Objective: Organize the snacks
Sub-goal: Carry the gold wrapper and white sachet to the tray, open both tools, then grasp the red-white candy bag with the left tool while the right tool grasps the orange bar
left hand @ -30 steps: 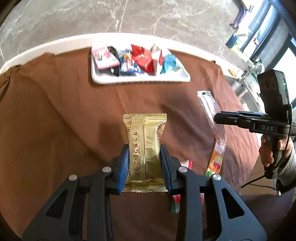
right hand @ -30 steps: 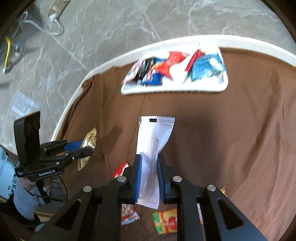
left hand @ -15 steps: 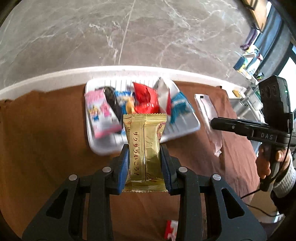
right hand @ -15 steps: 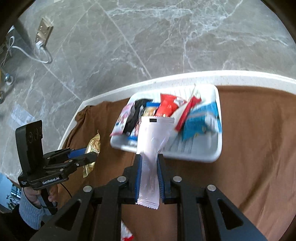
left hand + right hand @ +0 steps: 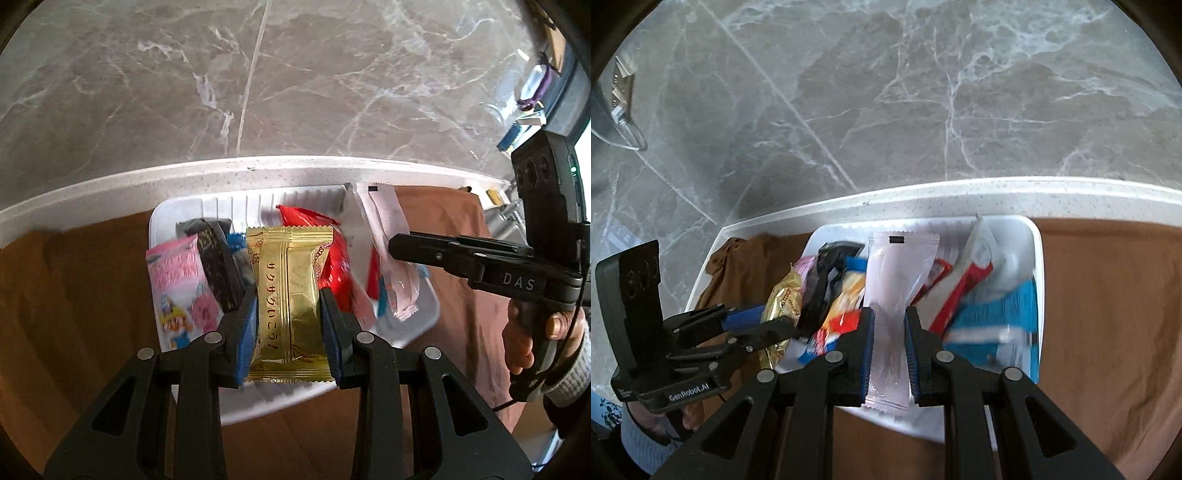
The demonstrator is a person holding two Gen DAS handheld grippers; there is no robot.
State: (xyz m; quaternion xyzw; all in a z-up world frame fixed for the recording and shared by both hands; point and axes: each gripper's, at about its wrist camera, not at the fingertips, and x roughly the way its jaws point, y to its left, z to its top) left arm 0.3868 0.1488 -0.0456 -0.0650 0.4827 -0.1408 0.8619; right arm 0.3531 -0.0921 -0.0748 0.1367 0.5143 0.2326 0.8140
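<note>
Gold packet (image 5: 290, 302): upright between your left gripper's (image 5: 290, 326) blue pads, pinched at its lower half, printed face toward the camera. It hangs over the near part of the white tray (image 5: 177, 214), not resting on it as far as you can tell.

White sachet (image 5: 897, 295): clamped by your right gripper (image 5: 889, 343), long axis pointing away, also over the tray. Same sachet from the left view (image 5: 388, 243), sticking out past the right gripper's black fingers (image 5: 436, 251).

In the tray, left to right from the left view: pink packet (image 5: 181, 288), black packet (image 5: 218, 266), a blue one mostly hidden, red packet (image 5: 332, 258). Right view adds a blue-and-white bag (image 5: 1001, 314) at the tray's right end, blurred, and a red-and-white pack (image 5: 964, 280) beside it.

Tray sits at the far edge of the brown cloth (image 5: 1108, 314), just inside the table's white rim (image 5: 110, 184). Grey marble floor (image 5: 886, 92) beyond.

Your right hand (image 5: 532, 332) grips the handle at frame right.
</note>
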